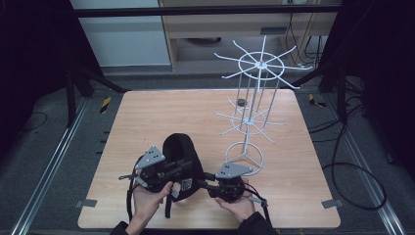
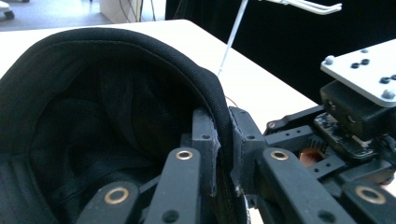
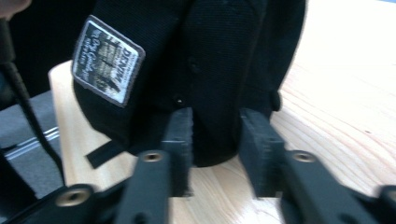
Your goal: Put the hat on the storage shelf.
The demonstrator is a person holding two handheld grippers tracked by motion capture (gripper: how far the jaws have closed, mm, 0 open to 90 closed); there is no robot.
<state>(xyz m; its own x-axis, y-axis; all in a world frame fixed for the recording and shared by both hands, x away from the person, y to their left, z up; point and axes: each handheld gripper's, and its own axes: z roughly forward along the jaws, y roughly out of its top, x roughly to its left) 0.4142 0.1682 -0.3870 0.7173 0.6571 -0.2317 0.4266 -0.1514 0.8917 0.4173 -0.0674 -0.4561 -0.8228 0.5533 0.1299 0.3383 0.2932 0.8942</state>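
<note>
A black cap (image 1: 178, 147) lies at the near middle of the wooden table (image 1: 161, 110), hollow side toward my left gripper. My left gripper (image 1: 185, 169) is shut on the cap's padded rim (image 2: 212, 93), with the pads pinching it from both sides (image 2: 223, 140). My right gripper (image 1: 203, 183) comes at the cap from the right. In the right gripper view a fold of the cap (image 3: 215, 56) fills the space between its pads (image 3: 215, 135), which touch it on both sides. A sewn label (image 3: 106, 60) sits on the cap's outside.
A white wire display rack (image 1: 252, 112) with two tiers of radiating hooks stands on the table's right half, just beyond my right gripper. A small dark object (image 1: 240, 102) lies behind the rack. The table's near edge is close below both hands.
</note>
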